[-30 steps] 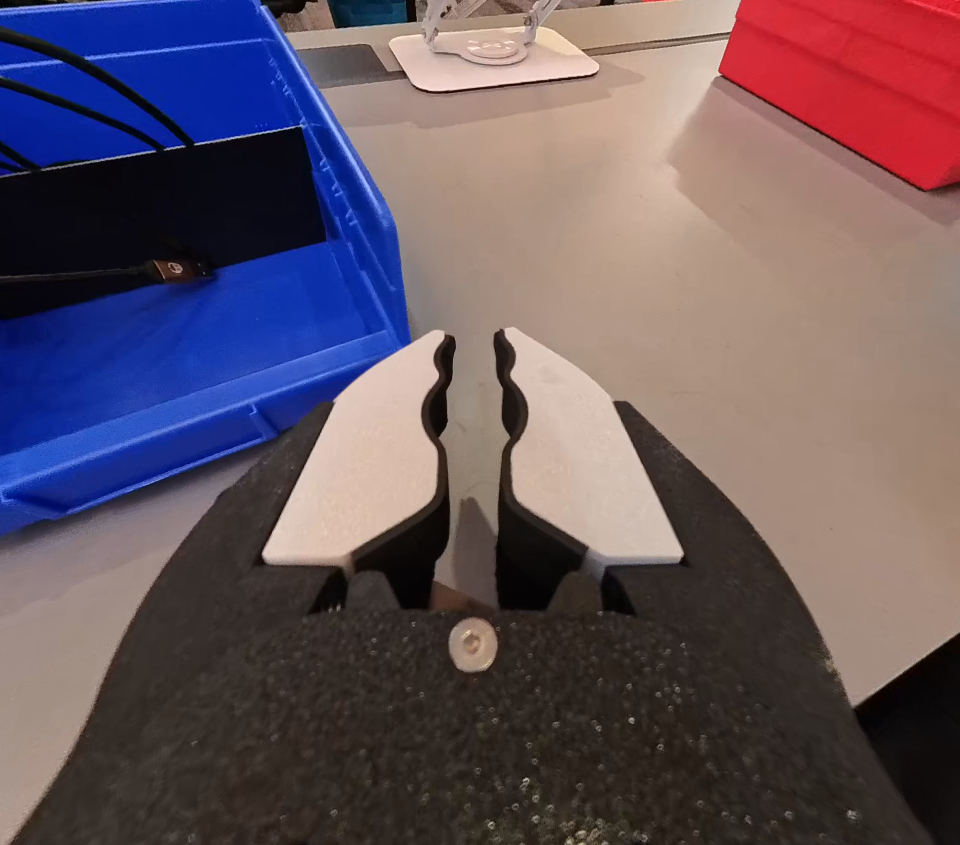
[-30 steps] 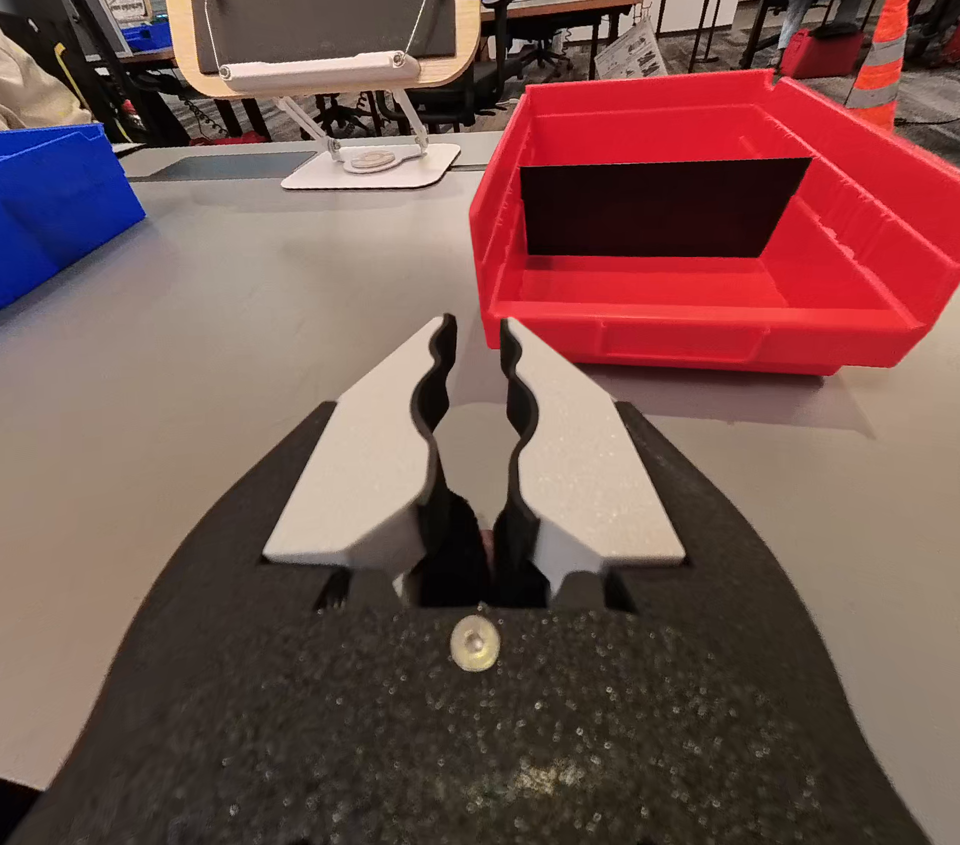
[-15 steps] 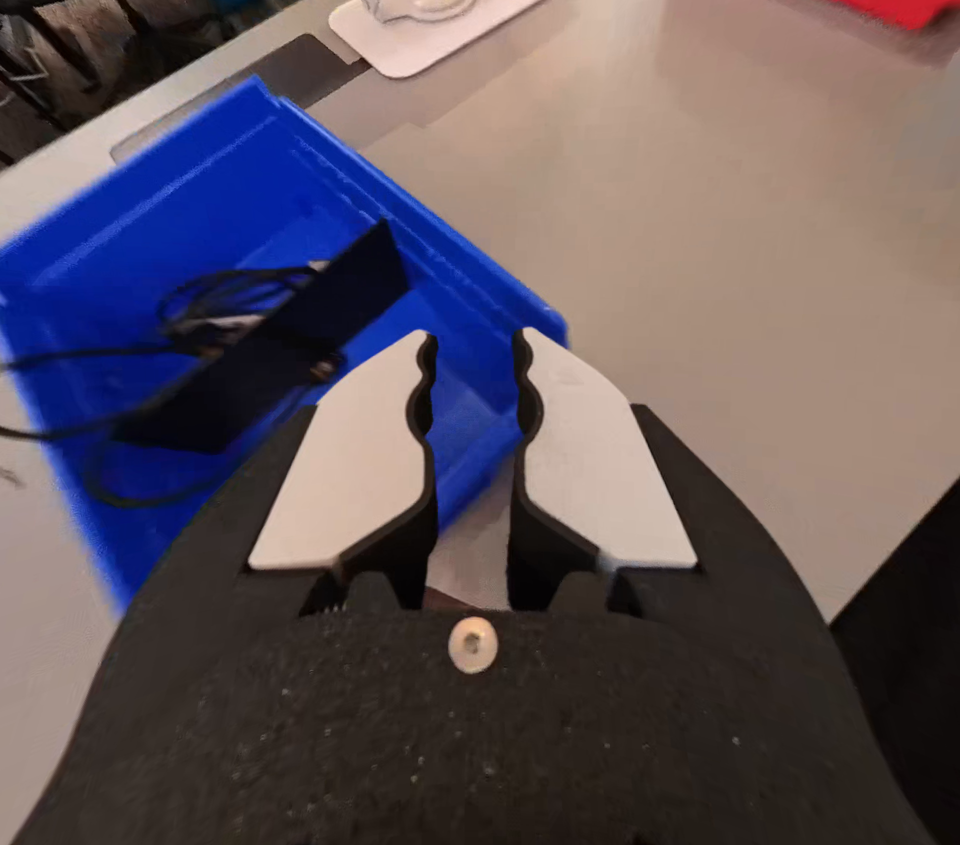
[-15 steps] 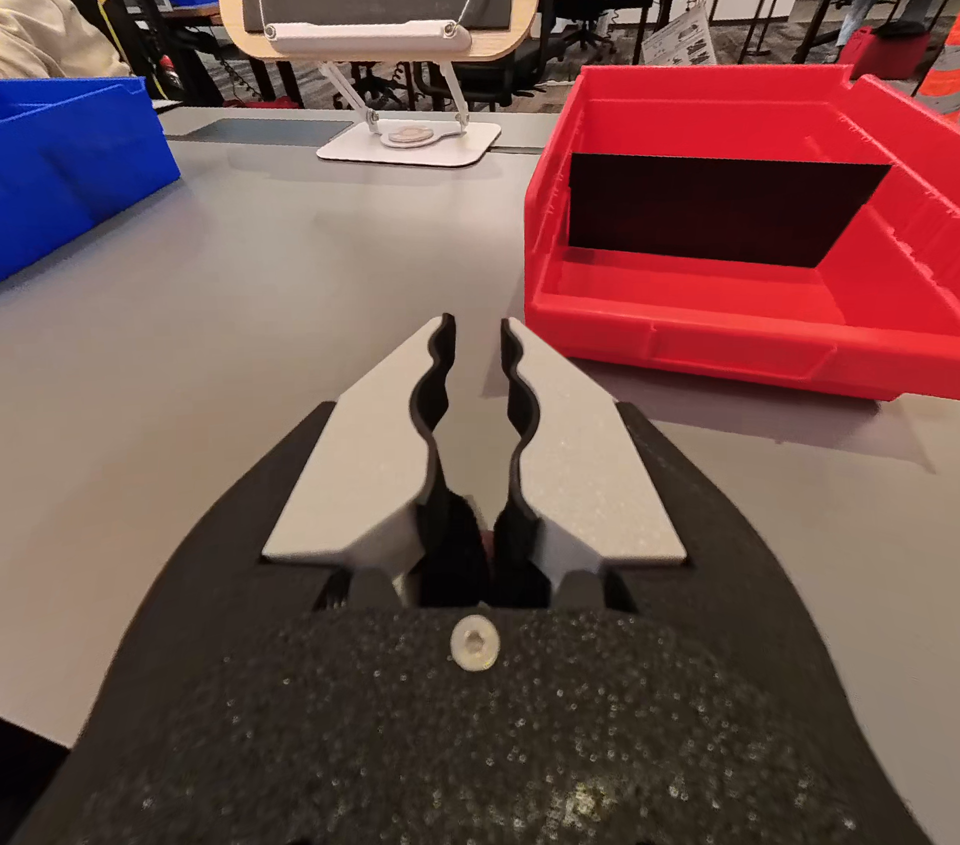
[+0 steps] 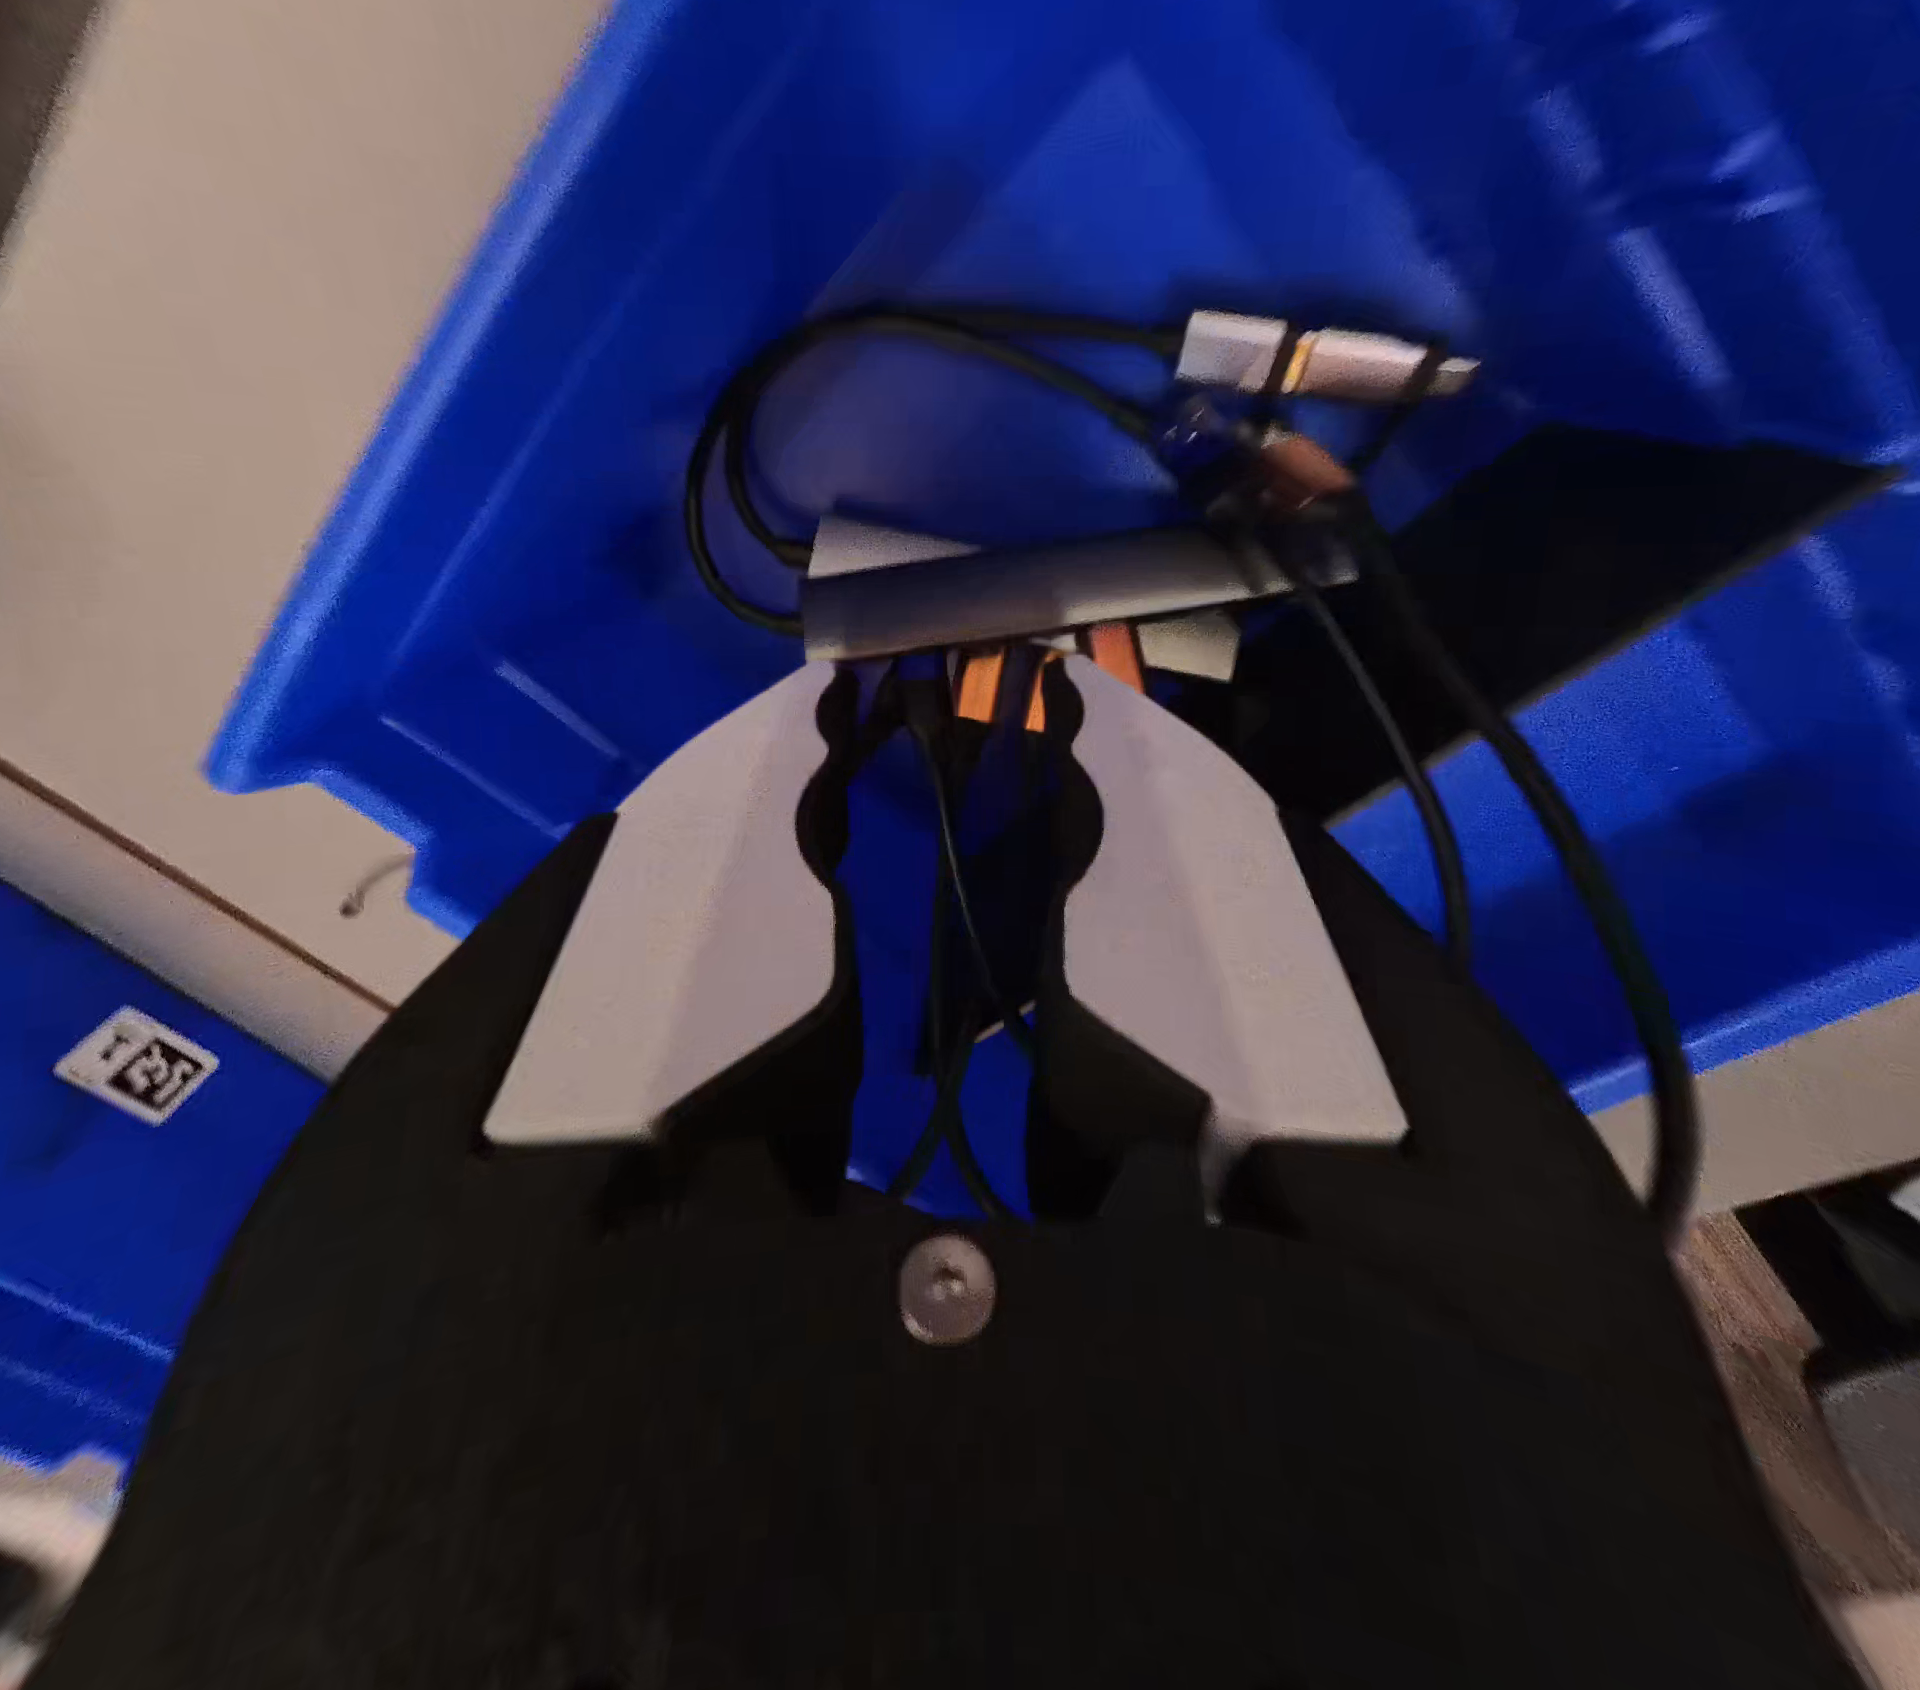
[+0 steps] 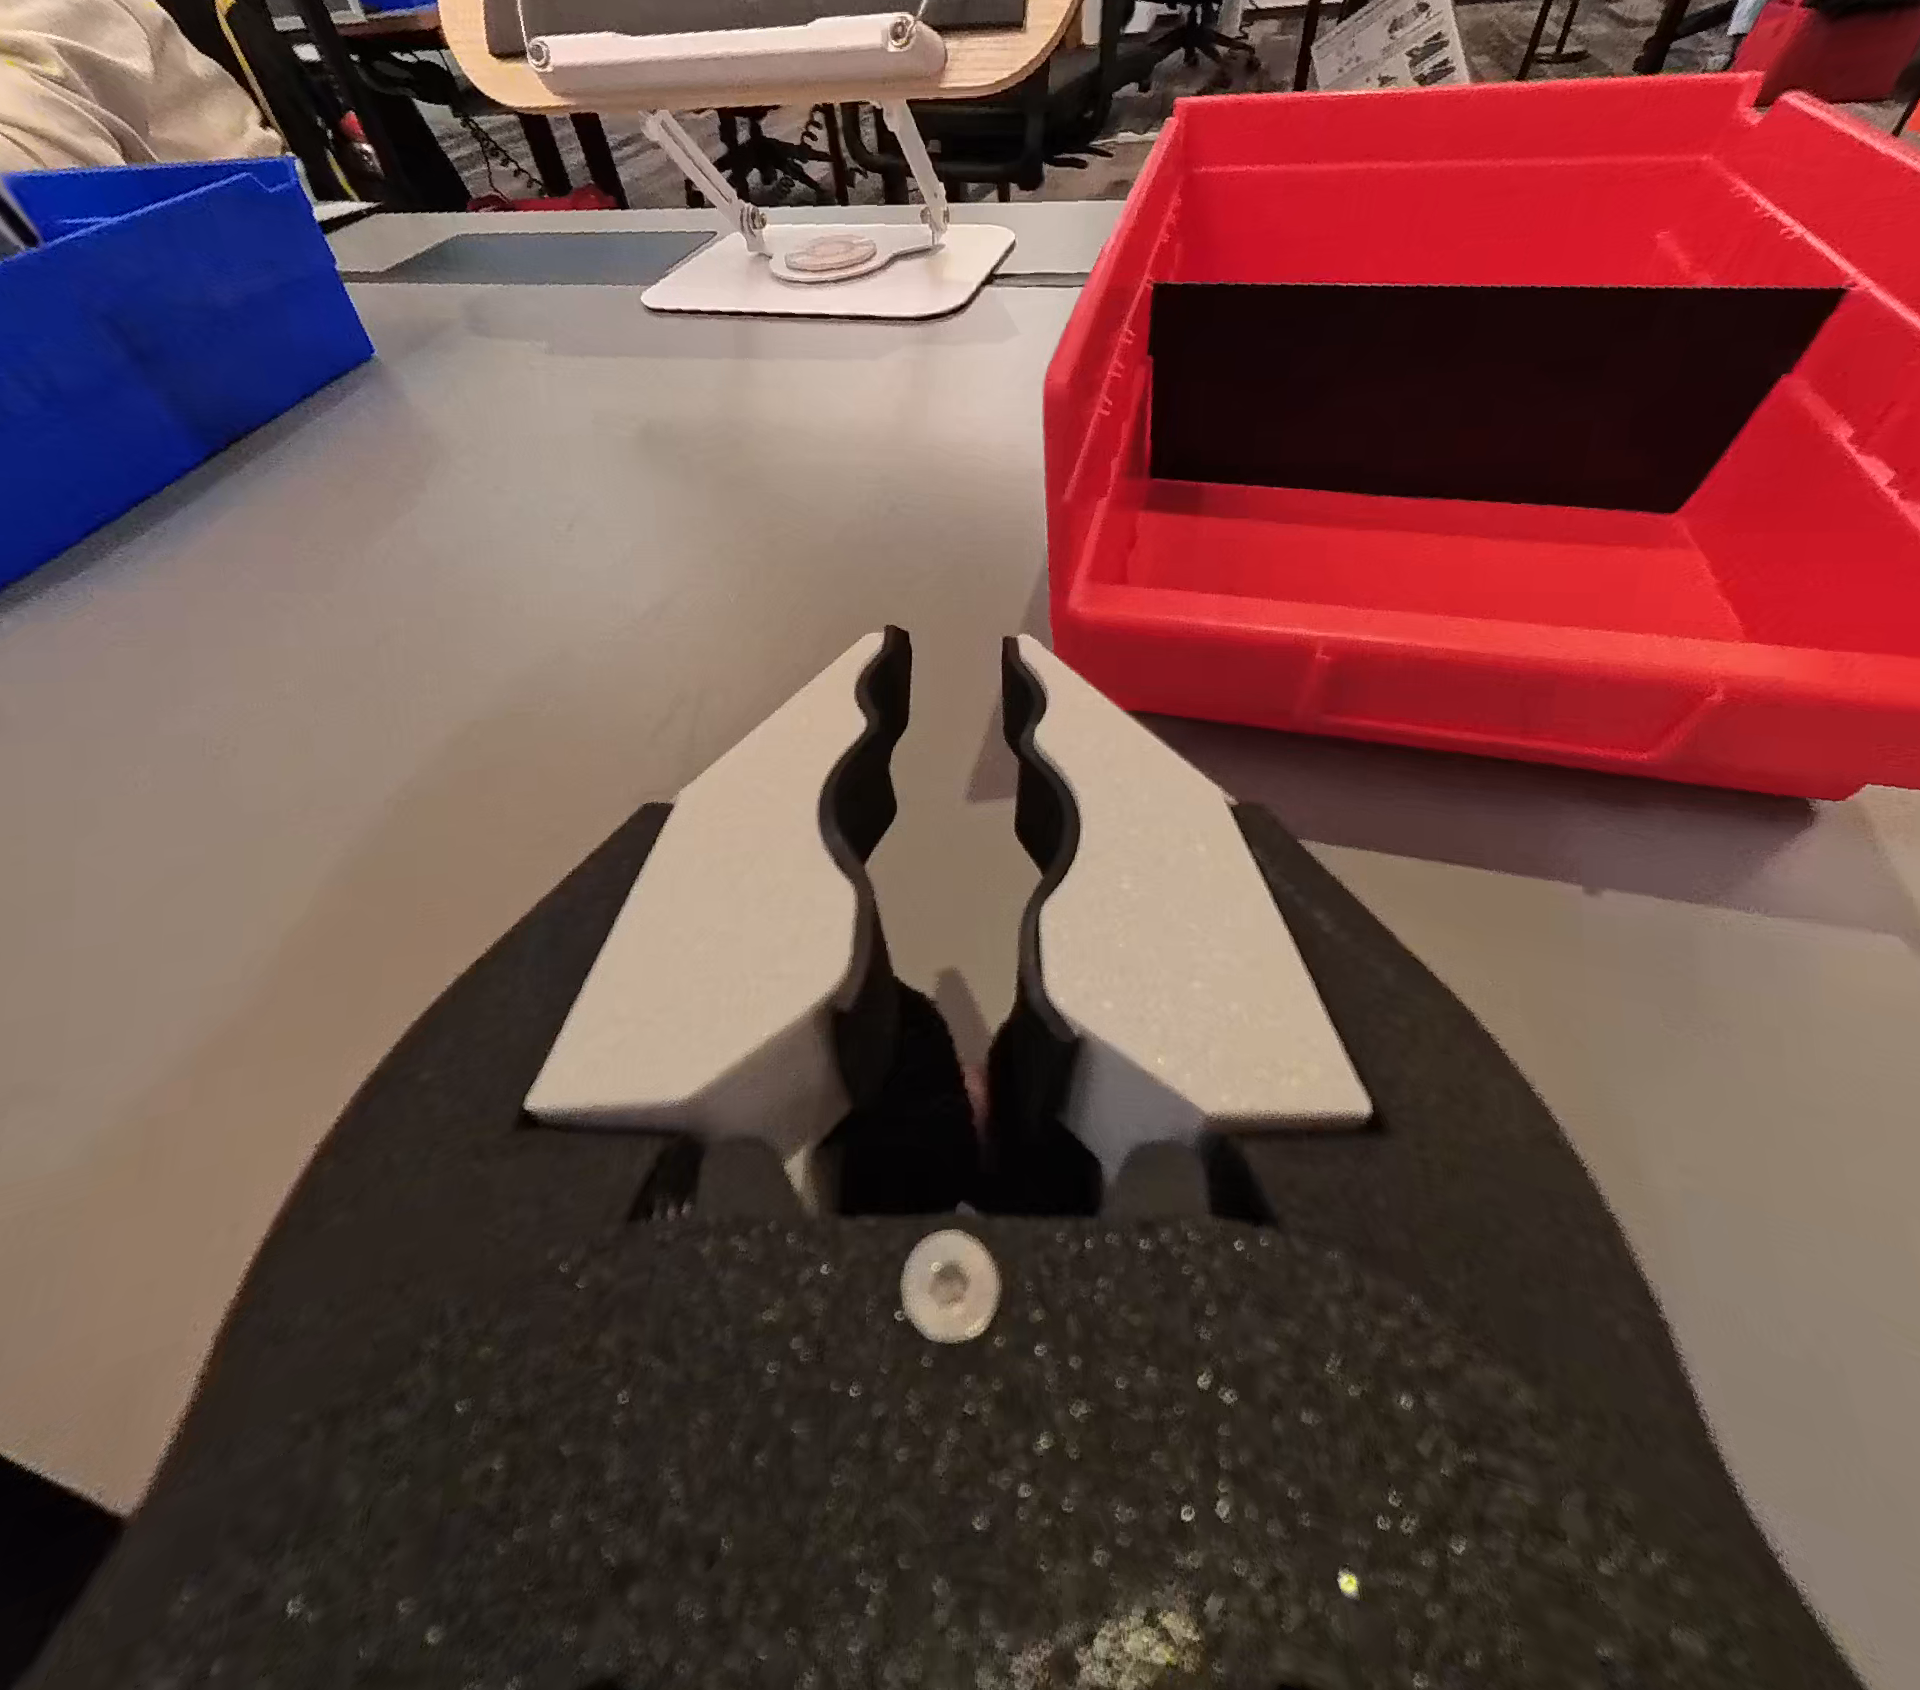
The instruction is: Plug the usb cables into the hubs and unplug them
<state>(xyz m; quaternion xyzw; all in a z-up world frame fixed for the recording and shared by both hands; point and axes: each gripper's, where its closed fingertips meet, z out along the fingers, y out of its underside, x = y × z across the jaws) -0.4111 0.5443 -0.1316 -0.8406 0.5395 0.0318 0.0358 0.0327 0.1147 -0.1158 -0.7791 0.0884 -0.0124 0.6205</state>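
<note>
My left gripper (image 5: 951,695) is open and points down into a blue bin (image 5: 1143,30). Its tips are just short of a grey hub-like box (image 5: 1039,601) with orange plugs (image 5: 987,690). Thin black cables (image 5: 951,913) run between the fingers, not clamped. A silver connector (image 5: 1320,362) lies beyond the box, and a black divider (image 5: 1558,560) stands to the right. My right gripper (image 6: 954,653) hovers low over the grey table (image 6: 520,601), jaws a narrow gap apart and empty, just left of an empty red bin (image 6: 1455,684).
A tablet-like board on a white stand (image 6: 831,269) sits at the table's far edge. The blue bin (image 6: 156,331) is at the left in the right wrist view. A second blue surface with a sticker (image 5: 104,1173) lies at lower left of the left wrist view.
My left gripper has swung from the table up over the blue bin, tilted down into it and opened wider around the cables. My right gripper has drifted slightly nearer the red bin.
</note>
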